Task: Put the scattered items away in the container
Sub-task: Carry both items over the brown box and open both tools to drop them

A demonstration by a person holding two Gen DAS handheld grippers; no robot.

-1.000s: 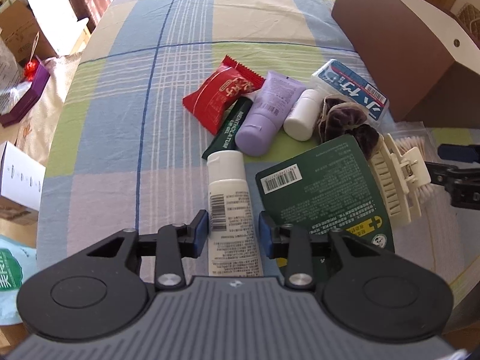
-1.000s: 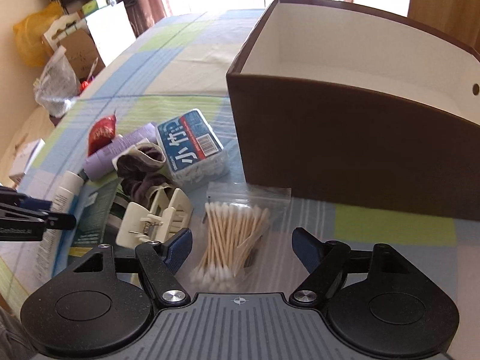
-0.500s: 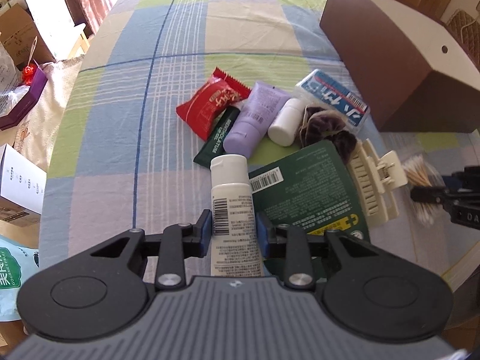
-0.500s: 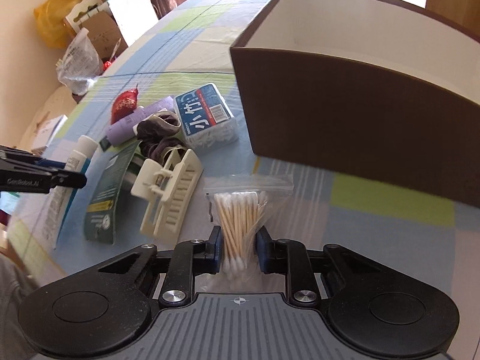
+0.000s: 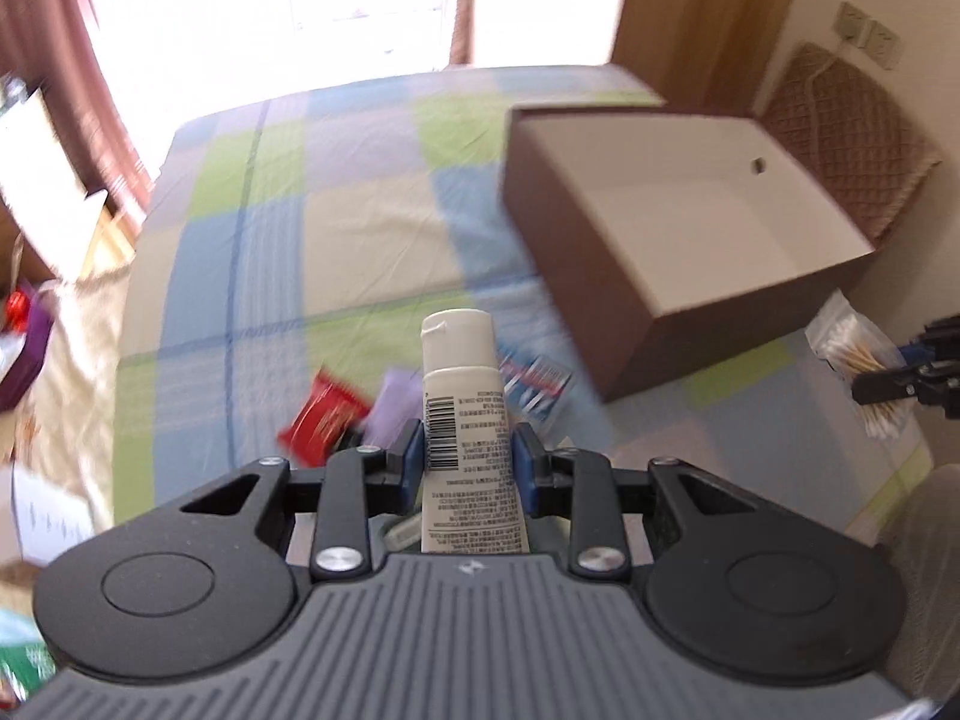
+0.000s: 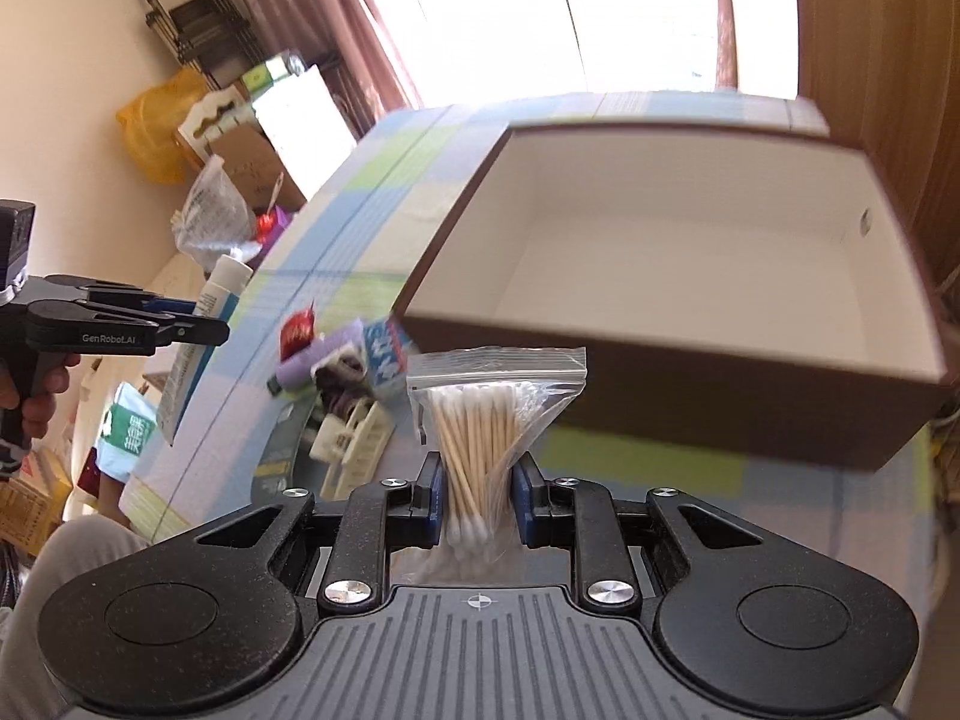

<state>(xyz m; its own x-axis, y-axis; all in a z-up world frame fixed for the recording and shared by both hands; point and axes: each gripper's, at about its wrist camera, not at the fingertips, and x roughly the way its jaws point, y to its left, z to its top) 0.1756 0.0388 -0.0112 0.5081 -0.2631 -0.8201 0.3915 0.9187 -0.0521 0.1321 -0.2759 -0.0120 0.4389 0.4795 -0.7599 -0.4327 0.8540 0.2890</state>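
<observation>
Both loads have lifted off the bed: left claw (image 5: 463, 457) pinches the white tube (image 5: 465, 420) mid-body, right claw (image 6: 478, 501) pinches the swab bag (image 6: 487, 429), probably light and crushable, short of the box (image 6: 708, 408).

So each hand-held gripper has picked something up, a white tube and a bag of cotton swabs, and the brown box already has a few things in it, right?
Not quite: the brown box is empty, as the right wrist view shows. The left hand-held gripper does hold the white tube, the right hand-held gripper the bag of cotton swabs.
</observation>
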